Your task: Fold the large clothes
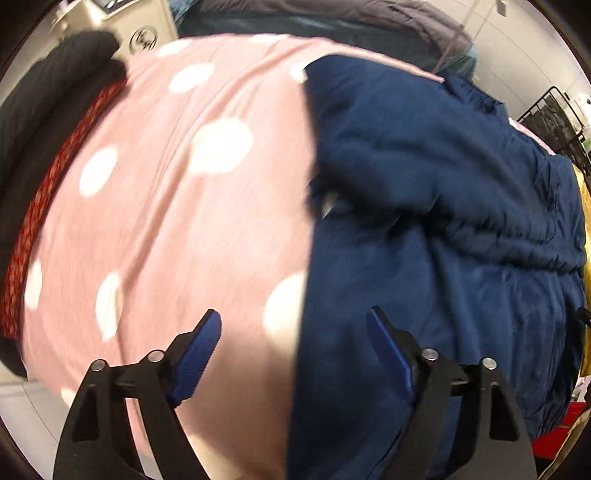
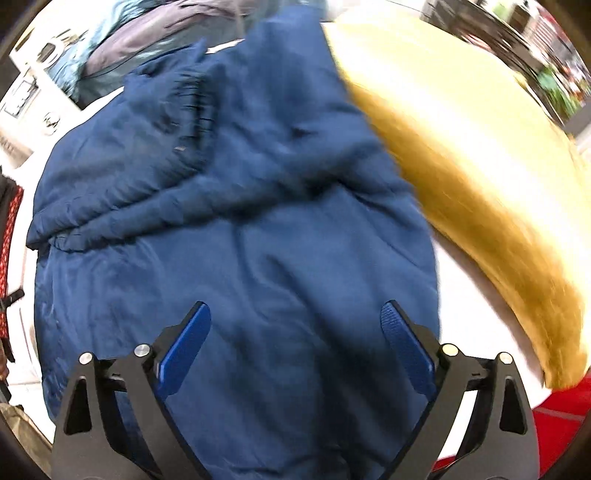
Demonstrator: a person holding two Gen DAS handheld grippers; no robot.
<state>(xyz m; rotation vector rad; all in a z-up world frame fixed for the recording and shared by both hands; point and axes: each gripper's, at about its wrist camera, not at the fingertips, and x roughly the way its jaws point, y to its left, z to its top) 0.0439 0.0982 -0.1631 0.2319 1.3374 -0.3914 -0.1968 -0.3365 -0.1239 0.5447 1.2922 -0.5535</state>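
Both the left tool (image 1: pixel 293 354) and right tool (image 2: pixel 295 350) hang released over the rumpled navy garment (image 2: pixel 236 229), lying beside the yellow cloth (image 2: pixel 480 177), so a sloppy grab could bunch the layers.

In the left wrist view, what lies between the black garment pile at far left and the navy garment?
The pink sheet with white dots, shown in the left wrist view. A red patterned cloth edges the black garment pile; the navy garment lies on the sheet.

Home laundry area, white washing machine (image 1: pixel 146 27) behind, heaped clothes (image 1: pixel 332 22), polka-dot bedding (image 1: pixel 177 192), black drying rack (image 1: pixel 554 110)
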